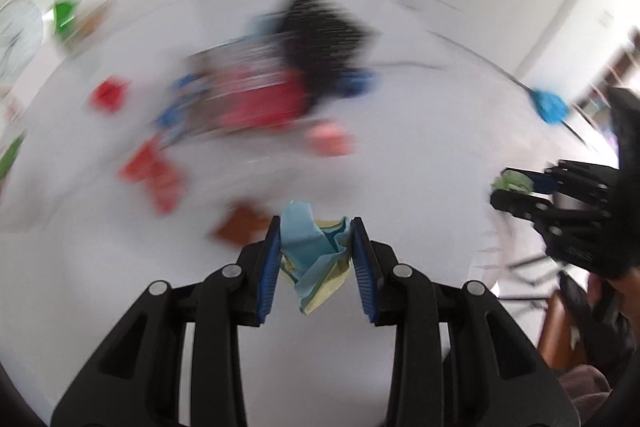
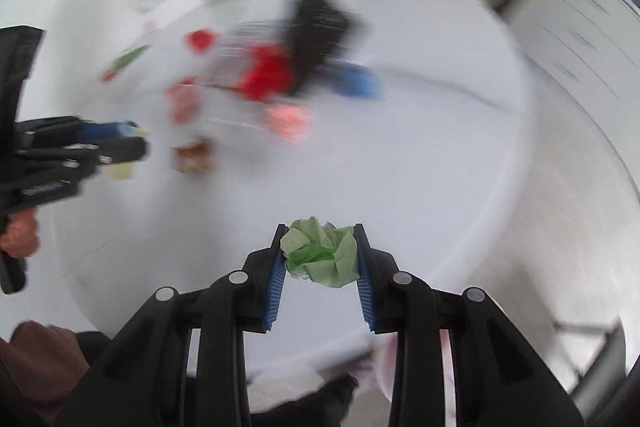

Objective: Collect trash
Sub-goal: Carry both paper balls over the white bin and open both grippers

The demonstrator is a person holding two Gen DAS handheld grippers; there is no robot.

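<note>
Trash in hand: we hold two crumpled paper wads, a blue-and-yellow paper wad (image 1: 314, 259) and a green paper wad (image 2: 322, 253).
Left gripper (image 1: 315, 259): our fingers are clamped on the blue-and-yellow wad, which sits between the blue pads (image 1: 267, 275) above the white table (image 1: 420, 155).
Right gripper (image 2: 320, 259): fingers pressed together on the green wad, held near the table's front edge; from the left wrist view it shows at the right with green paper in its tips.
Progress: we judge the task partly done, with two pieces picked up and neither dropped anywhere. No bin is visible to us.
Left to collect: scattered scraps lie on the table, among them a pink scrap (image 1: 330, 139), a red scrap (image 1: 109, 93), a brown scrap (image 2: 193, 157) and a blue wad (image 1: 550, 105) near the far right edge. Blur keeps us from naming them more closely.
Other things: a blurred heap of red, black and blue items (image 1: 280, 79) sits mid-table; a white clock (image 1: 18, 35) lies at the far left.
In the way: nothing blocks either gripper, though both are full, so we think unloading comes first.
</note>
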